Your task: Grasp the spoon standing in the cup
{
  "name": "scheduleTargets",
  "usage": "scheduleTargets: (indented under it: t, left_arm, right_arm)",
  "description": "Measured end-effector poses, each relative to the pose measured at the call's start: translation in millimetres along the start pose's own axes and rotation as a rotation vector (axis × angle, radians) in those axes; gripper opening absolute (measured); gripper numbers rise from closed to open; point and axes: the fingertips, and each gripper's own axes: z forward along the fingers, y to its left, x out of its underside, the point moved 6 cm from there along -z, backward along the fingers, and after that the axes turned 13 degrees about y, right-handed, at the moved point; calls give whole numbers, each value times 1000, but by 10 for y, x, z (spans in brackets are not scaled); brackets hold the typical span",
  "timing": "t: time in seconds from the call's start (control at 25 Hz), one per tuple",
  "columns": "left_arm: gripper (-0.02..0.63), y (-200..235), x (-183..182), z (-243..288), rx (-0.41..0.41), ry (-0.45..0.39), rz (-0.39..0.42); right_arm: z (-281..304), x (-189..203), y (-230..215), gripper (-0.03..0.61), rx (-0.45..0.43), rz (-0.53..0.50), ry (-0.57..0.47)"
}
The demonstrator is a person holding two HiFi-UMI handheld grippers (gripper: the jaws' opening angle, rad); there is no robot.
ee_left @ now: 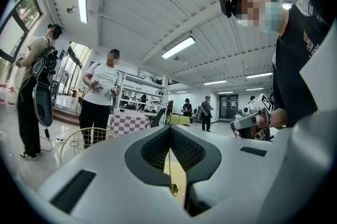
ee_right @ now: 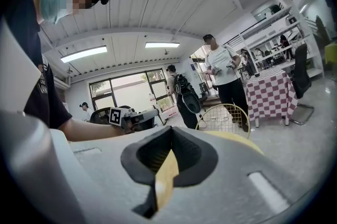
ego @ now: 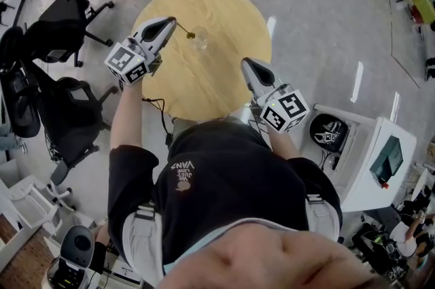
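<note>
Left gripper (ee_left: 169,132): jaws clenched on the thin gold handle of the spoon (ee_left: 170,167). The knobbed handle end projects back past the pads.

In the head view the spoon is seen slanting from those jaws down to the clear cup (ego: 201,41). The cup stands on the far half of the round wooden worktop (ego: 211,87). Whether the spoon's bowl sits inside the cup cannot be settled.

Right gripper (ee_right: 169,136): jaws closed together, nothing held, well apart from the cup.

Risks, as judged:
- The cup is not steadied by anything, so a sideways pull on the spoon could tip or drag it. A lift along the handle's own line is called for.
- The handle is thin and looks smooth, so it may pivot or slip between the pads.

Writing: "VANS" is read on the black shirt (ego: 182,168). The smaller print beside it is not legible.
</note>
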Motion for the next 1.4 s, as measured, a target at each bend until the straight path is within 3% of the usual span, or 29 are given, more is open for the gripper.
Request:
scheduleTargets:
  t: [1.4]
  left_arm:
    - [12,92,85,-571,20,-1,3]
  right_arm:
    - [375,-187,346,-2,43,-3,-32]
